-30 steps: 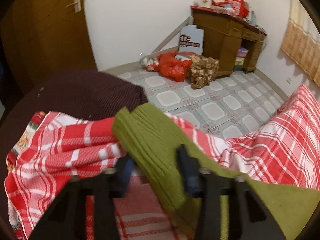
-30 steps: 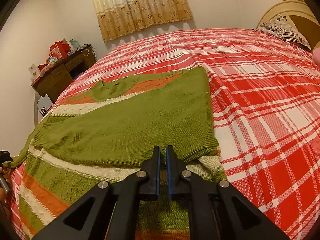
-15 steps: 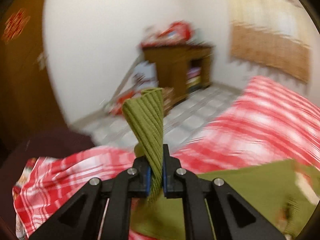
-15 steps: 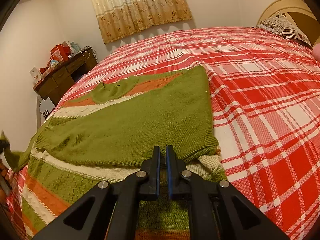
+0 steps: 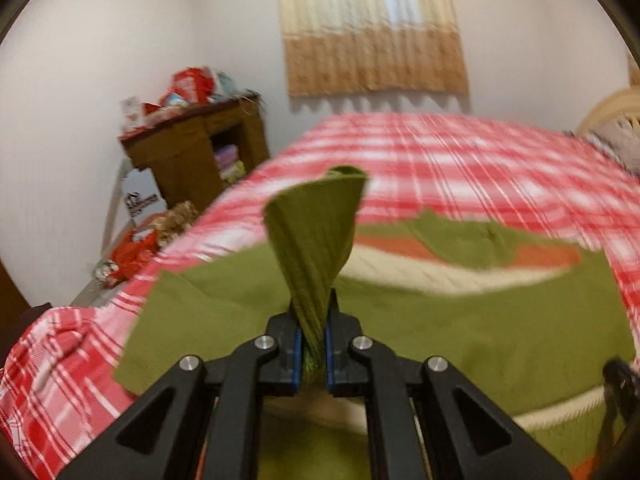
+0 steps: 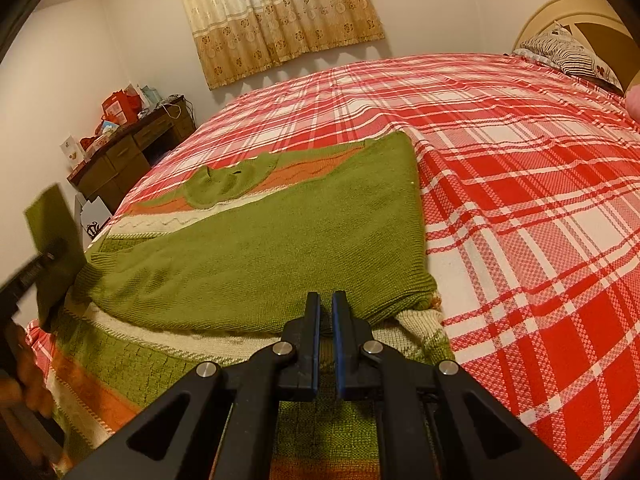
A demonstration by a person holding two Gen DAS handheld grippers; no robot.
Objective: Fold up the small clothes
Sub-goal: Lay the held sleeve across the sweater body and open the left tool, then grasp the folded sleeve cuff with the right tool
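Scene: A striped green, orange and cream sweater [image 6: 256,264] lay flat on the bed [image 6: 520,184], near its foot-end corner, collar toward the curtain [image 6: 280,20], one sleeve already folded across the chest.
Left gripper: The left gripper [image 5: 311,344] had its jaws clamped tight on the ribbed cuff [image 5: 316,240] of the other sleeve, which stood up twisted above the sweater's edge.
Right gripper: The right gripper [image 6: 326,320] sat over the sweater's hem, jaws all but closed; whether they pinched any knit could not be told.
Risk, twist: The cuff looked wound on itself, so the sleeve would likely land roped rather than flat if laid down as it was.
Risk, drag: A pull on the cuff could shift the whole sweater toward the bed's edge, more so if the hem was not pinned.
Risk, slip: The thin bunch of knit between the left jaws might slide out midway and drop short of the chest.
Risk, first fold: A sweeping sleeve could ruck the sleeve already folded.
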